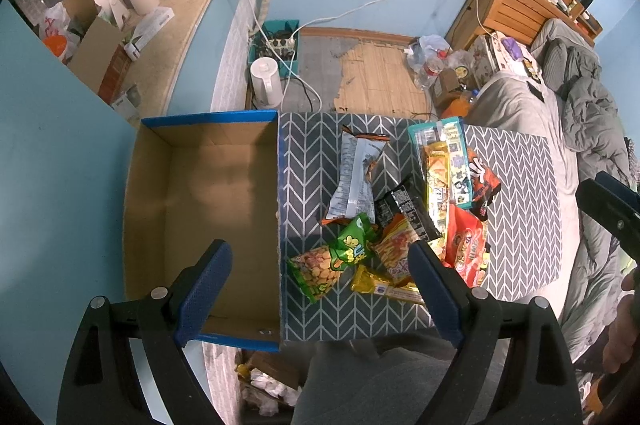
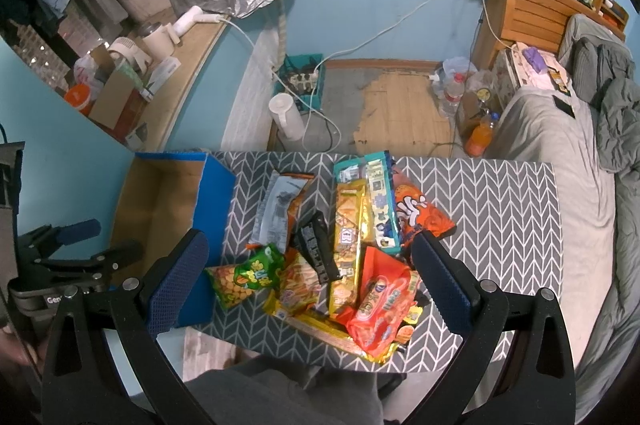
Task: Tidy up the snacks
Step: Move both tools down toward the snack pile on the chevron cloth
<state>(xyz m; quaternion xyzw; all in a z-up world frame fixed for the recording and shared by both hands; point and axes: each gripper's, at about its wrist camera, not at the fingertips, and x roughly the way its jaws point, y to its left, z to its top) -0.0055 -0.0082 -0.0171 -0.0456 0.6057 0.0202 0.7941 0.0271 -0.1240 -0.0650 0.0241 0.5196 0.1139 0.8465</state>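
In the left wrist view, the left gripper [image 1: 320, 289] is seen with its jaws spread wide and nothing between them, hung above the seam where the box [image 1: 200, 217] meets the table [image 1: 520, 209]. The box is seen empty, its blue rim touching the table's left edge. The snacks [image 1: 404, 209] lie in a loose heap on the table just right of the box, none yet inside it. Nearest the box a peanut bag [image 1: 316, 271] is found, with a green bag [image 1: 354, 245] overlapping it. In the right wrist view, the right gripper [image 2: 316, 277] is likewise shown released and empty, poised over the same heap, right of the box [image 2: 160, 193]. An orange pack [image 2: 380, 309] lies at the heap's near edge and a long yellow pack [image 2: 348, 245] runs through its middle. All are judged light, soft, crinkly film packets, slippery against each other and apt to slide or drag neighbours along. Crisp contents are judged crushable, so a gentle pinch across a flat middle or a sealed end is advised, topmost and outermost packets first.
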